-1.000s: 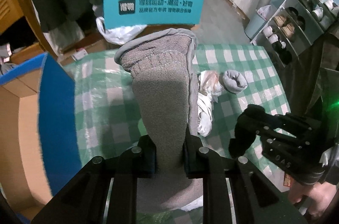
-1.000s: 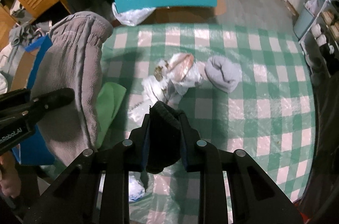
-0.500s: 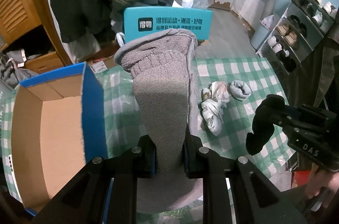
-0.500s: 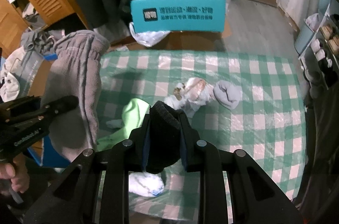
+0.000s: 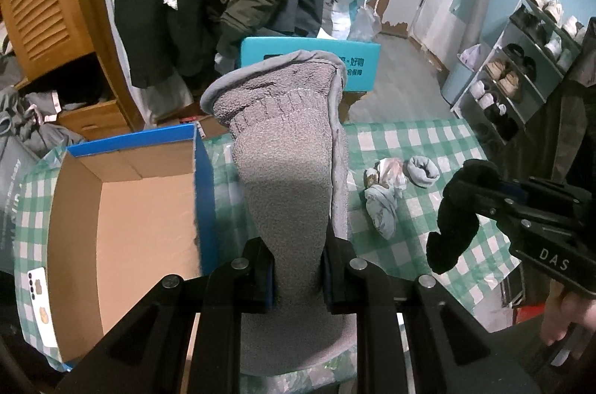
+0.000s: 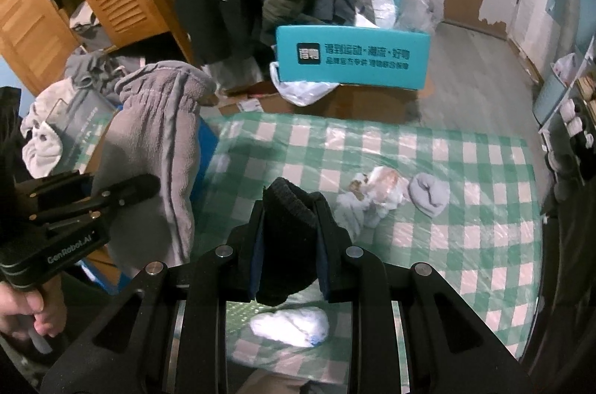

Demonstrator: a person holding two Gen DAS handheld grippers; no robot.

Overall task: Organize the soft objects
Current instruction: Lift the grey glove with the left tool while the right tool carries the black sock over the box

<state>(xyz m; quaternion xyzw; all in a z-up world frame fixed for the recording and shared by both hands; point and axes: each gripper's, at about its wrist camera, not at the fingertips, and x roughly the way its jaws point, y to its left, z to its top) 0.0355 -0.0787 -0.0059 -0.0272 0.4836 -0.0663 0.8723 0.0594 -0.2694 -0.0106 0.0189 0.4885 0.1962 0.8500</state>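
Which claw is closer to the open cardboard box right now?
Left. The left claw, shut on the grey glove, sits beside the cardboard box; the right claw, holding a black sock, is farther away over the checked cloth.

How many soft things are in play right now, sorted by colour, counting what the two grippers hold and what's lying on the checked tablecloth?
Grey: 2, the fleece glove and rolled sock
Black: 1, the black sock
Pale blue-white bundles: 2, and
Patterned cream bundle: 1
Total: 6
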